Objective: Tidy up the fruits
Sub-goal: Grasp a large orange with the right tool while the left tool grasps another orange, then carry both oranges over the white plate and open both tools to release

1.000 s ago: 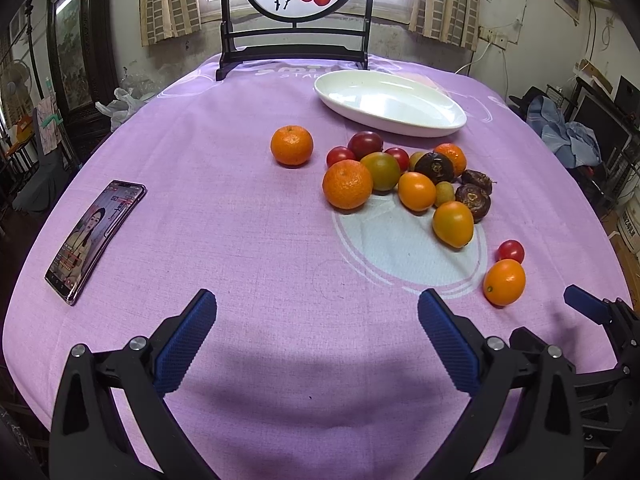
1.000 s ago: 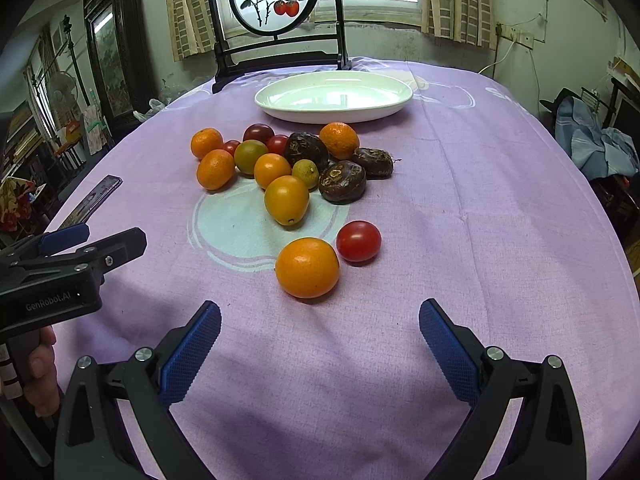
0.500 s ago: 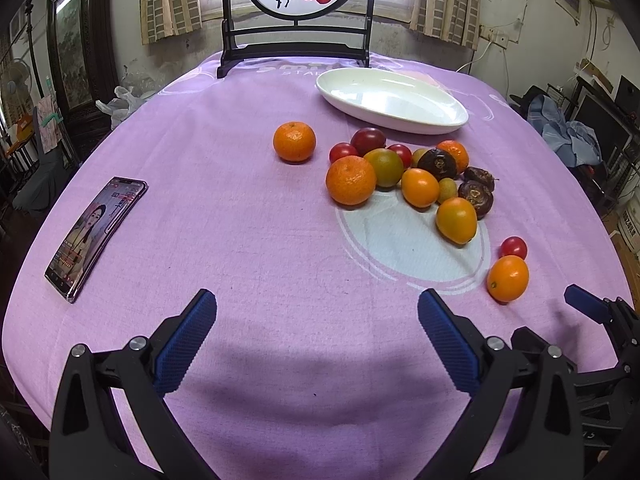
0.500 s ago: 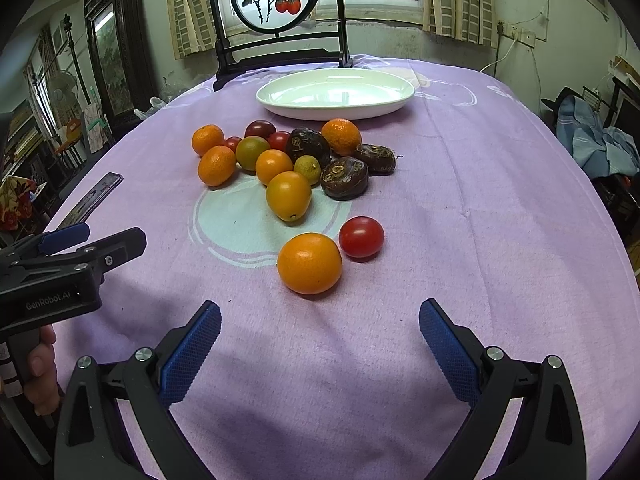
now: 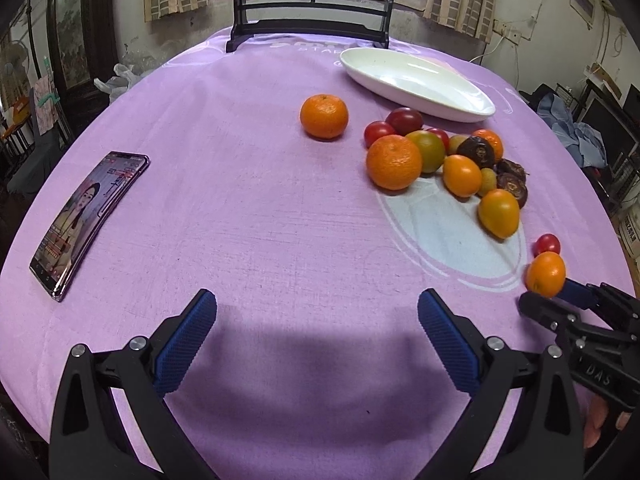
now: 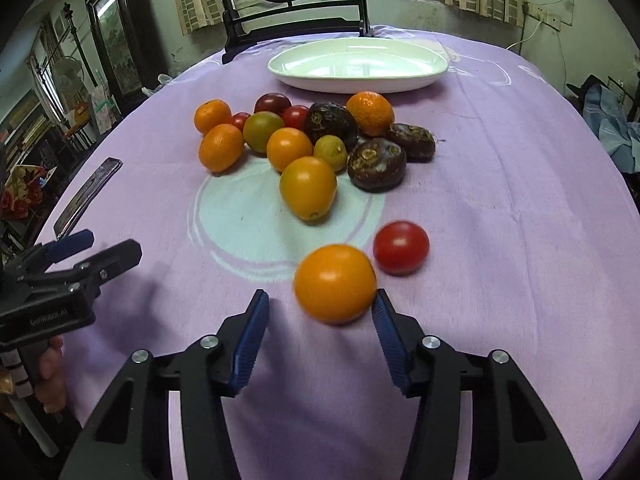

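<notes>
Two blue fingers of the right gripper [image 6: 320, 308] are standing apart around an orange fruit [image 6: 335, 283], one touching its right side. The left gripper [image 5: 318, 320] is hovering spread wide over the purple cloth [image 5: 248, 216]. Farther off, a fruit pile [image 6: 304, 140] is lying near the white plate [image 6: 436, 70].

Bright fruit on a lilac cloth

The tablecloth [image 6: 500, 208] is purple with a pale blue circle [image 6: 244, 224]; the dish [image 6: 356, 66] at upper centre is white; oranges [image 6: 335, 283], red tomatoes [image 6: 401, 246] and dark brown passion fruit [image 6: 376, 164] sit mid-frame.
</notes>
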Tool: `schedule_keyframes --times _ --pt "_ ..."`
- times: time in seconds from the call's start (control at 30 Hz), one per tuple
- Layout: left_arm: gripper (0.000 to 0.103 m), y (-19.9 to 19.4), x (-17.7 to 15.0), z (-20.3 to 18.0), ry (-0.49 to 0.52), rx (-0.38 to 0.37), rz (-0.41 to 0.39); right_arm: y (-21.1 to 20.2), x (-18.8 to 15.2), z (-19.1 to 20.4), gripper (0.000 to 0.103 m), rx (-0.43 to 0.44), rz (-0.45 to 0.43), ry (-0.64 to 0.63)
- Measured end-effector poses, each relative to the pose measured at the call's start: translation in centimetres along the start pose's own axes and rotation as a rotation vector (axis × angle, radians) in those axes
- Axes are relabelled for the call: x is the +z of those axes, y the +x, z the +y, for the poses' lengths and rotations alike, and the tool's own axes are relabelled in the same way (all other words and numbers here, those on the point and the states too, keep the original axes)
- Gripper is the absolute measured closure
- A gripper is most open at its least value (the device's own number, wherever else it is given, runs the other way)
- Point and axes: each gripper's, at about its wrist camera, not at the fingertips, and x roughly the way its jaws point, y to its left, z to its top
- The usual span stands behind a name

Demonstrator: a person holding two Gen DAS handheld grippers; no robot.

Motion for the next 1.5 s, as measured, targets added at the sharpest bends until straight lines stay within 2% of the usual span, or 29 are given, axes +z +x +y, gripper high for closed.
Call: schedule_keyframes --times 0.07,0.1,0.27,0.47,0.57,0.63,0.67,0.73,0.8,0.87,1.03,1.17,1.23,1.3,1.4,1.5 --pt "0.004 0.4 0.4 0.2 -0.003 -0.003 0.007 0.5 0.7 0.2 0.064 -0.019 -0.003 -0.007" --pt "0.004 0.6 0.6 0.2 -0.001 -0.004 0.011 0.7 1.0 0.2 0.064 -0.026 -0.007 -0.009" --pt "0.004 1.8 2.7 -0.7 0.028 -0.038 0.024 0.6 1.4 -0.9 0.064 0.051 -0.016 0.020" --pt "0.004 4.3 5.5 -3.6 0.119 -0.067 0.047 -0.6 0.6 -1.8 0.064 0.097 -0.025 -0.003" --pt "0.005 5.9 6.7 -5.0 0.173 -0.033 0.053 -1.0 0.3 -2.4 0.064 0.116 -0.023 -0.005" --pt "0.014 6.8 7.6 -5.6 0.200 -0.034 0.056 -1.3 0.2 -2.8 0.064 0.124 -0.026 -0.007" --pt "0.025 7.3 7.9 -5.9 0.210 -0.035 0.065 -1.5 0.2 -2.9 0.064 0.128 -0.029 -0.007" --pt "0.030 8.0 8.7 -6.2 0.220 -0.051 0.071 -1.8 0.3 -3.3 0.064 0.136 -0.037 -0.009" --pt "0.051 8.3 9.3 -6.5 0.235 -0.079 0.060 -2.1 0.4 -3.5 0.064 0.138 -0.041 -0.014" --pt "0.061 8.4 9.6 -6.5 0.233 -0.085 0.052 -2.3 0.6 -3.7 0.064 0.136 -0.046 -0.018" --pt "0.062 6.9 9.1 -6.0 0.240 -0.177 0.061 -3.2 1.9 -4.2 0.064 0.149 -0.076 -0.025" --pt "0.062 3.6 10.1 -5.8 0.262 -0.241 0.005 -4.0 5.0 -4.8 0.064 0.109 -0.144 -0.062" --pt "0.062 2.2 12.3 -5.9 0.251 -0.272 -0.040 -3.7 7.7 -5.1 0.064 0.071 -0.187 -0.089" --pt "0.062 2.0 15.0 -6.4 0.230 -0.270 -0.085 -2.6 10.7 -5.2 0.064 0.021 -0.225 -0.126" --pt "0.062 4.5 19.4 -7.7 0.206 -0.232 -0.097 0.8 15.0 -5.4 0.064 -0.036 -0.238 -0.160" --pt "0.062 9.1 22.6 -8.8 0.166 -0.194 -0.029 4.5 18.3 -6.3 0.064 -0.058 -0.190 -0.129"
